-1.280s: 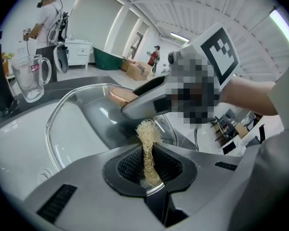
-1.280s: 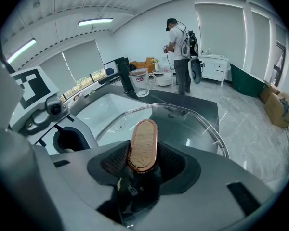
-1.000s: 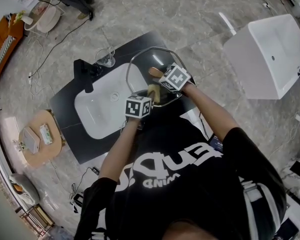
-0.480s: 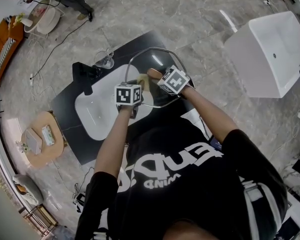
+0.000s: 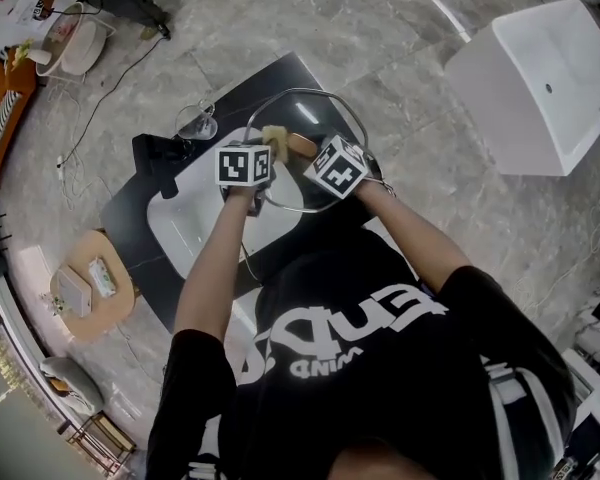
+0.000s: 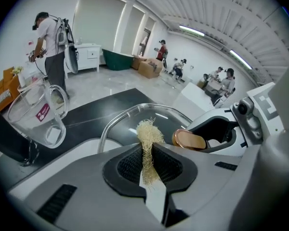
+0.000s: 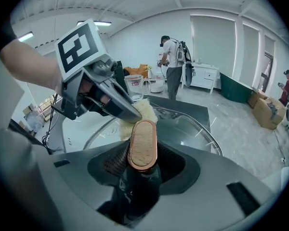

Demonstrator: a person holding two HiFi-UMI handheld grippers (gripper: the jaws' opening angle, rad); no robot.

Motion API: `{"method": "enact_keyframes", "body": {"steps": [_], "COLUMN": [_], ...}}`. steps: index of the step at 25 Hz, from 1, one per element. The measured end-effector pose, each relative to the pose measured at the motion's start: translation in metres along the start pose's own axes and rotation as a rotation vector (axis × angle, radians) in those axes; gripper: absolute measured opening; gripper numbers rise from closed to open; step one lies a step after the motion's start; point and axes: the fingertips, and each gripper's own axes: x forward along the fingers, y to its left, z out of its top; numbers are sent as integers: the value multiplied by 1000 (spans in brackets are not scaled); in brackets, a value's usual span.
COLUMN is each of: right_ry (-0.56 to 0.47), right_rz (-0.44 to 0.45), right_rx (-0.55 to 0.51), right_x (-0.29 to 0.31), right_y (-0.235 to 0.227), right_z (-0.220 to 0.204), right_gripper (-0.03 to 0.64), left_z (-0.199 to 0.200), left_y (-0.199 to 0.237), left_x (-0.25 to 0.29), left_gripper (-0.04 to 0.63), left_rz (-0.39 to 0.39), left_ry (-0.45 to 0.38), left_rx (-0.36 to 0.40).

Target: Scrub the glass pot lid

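The glass pot lid [image 5: 315, 113] is held tilted over the sink, and its metal rim shows in all three views. My right gripper [image 5: 306, 150] is shut on the lid's copper-rimmed wooden knob [image 7: 142, 143], which fills the space between its pads. My left gripper [image 5: 264, 144] is shut on a pale loofah scrubber [image 6: 148, 138]. The loofah [image 7: 145, 110] presses on the glass [image 7: 188, 129] just beyond the knob [image 6: 189, 139], near the lid's far side. The two grippers are close together, almost touching.
Under the lid lies a white sink basin [image 5: 195, 218] set in a black counter [image 5: 130, 233], with a black faucet [image 5: 160, 153] and a glass measuring cup [image 6: 36, 117] at its far left. A white tub [image 5: 540, 78] stands right, a round wooden stool [image 5: 90, 283] left. People stand in the background.
Both grippers have shifted up and to the left in the head view, carrying the lid. The loofah has travelled from the lid's near side to beside the knob, toward the far rim.
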Motion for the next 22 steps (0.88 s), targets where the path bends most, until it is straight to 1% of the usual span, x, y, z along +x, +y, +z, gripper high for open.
{"method": "enact_keyframes", "body": {"steps": [5,9,12,15,19,22], "right_ry": [-10,-14,-15,-15,-24,-26], "right_rz": [-19,-32,-48,-69,-95,-113], "right_rx": [-19,-19,-15,-9,2,13], "right_x": [0,0,0,0,1,1], "right_y": [-1,-2,-2,-2,-4,-4], "right_z": [0,0,0,0,0,0], "right_gripper": [173,173,173,173,173,173], "left_z": [16,31,41,52,64,69], "left_y": [3,3,3,0,-13,-29], "left_x": [10,19,26,35,49,57], "left_gripper": [51,51,51,51,51,51], "left_rz": [-17,-48,-68,-85,-141,-176], "left_ry": [3,-14,-10,15,44,64], "left_rx": [19,13,15,52,83,129]}}
